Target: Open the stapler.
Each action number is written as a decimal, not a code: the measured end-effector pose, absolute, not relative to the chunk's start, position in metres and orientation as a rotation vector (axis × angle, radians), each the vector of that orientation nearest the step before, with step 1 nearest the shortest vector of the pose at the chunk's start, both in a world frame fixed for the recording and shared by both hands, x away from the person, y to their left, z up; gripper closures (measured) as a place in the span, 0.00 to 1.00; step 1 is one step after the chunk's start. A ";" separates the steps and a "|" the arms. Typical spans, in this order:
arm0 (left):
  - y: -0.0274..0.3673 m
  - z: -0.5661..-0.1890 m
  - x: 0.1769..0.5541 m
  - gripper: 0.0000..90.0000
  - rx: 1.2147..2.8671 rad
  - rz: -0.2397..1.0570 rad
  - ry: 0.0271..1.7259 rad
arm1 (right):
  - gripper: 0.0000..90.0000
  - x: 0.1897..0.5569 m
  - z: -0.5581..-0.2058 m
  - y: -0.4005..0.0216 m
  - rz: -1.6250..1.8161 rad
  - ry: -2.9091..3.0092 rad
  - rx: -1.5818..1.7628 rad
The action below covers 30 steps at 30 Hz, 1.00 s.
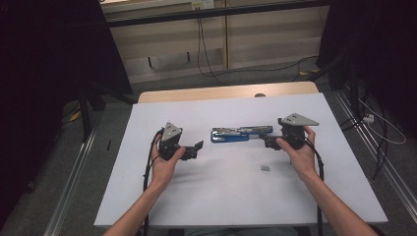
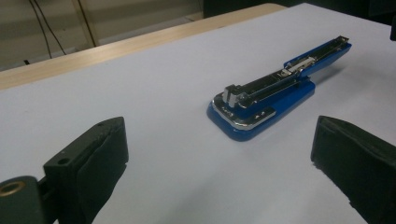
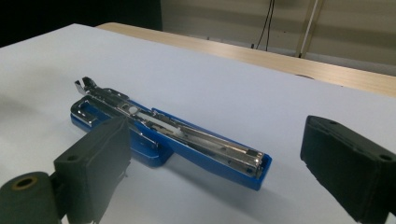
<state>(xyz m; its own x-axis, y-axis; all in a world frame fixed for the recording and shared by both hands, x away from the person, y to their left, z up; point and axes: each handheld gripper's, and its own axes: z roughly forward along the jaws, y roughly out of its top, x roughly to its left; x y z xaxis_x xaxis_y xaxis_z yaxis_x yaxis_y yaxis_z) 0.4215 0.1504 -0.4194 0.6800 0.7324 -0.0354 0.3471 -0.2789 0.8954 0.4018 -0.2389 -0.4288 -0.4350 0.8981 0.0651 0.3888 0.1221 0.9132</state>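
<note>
We see one blue stapler (image 1: 241, 133) lying swung open on the white table (image 1: 221, 196), between the two grippers and a little beyond them. Its base sits toward our left; the metal magazine arm extends flat toward our right, its far end just beside the right gripper (image 1: 268, 142).

The left gripper (image 1: 196, 148) has its jaws spread and holds nothing; the stapler lies ahead of it, apart from the pads. The right gripper also stands with jaws spread, nothing pinched; in its own view the magazine arm (image 3: 219, 151) runs between the jaws without contact.

We judge the stapler rigid, moderately heavy for its size, and slippery on its chromed parts. The hinge moves freely, so either half may swing when lifted. We recommend gripping across the blue base (image 2: 275, 105) sides, not the polished rail.

Count: one stapler, two grippers, one small grey object (image 1: 264, 168) on the table near the right hand (image 1: 300, 155).
</note>
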 end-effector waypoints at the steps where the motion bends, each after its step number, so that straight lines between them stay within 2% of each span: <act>1: 0.153 -0.418 0.420 0.05 1.874 0.481 0.848 | 0.09 0.401 -0.429 -0.239 1.281 1.891 1.241; 30: 0.201 -0.421 0.370 0.05 1.814 0.530 0.874 | 0.10 0.364 -0.424 -0.257 1.294 1.917 1.214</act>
<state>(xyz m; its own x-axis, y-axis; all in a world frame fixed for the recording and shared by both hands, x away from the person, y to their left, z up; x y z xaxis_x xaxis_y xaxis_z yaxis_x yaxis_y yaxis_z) 0.3698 0.2007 -0.4207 0.6410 0.7667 -0.0354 0.3224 -0.2271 0.9189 0.3644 -0.2568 -0.4244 -0.4605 0.8857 0.0585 0.3853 0.1400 0.9121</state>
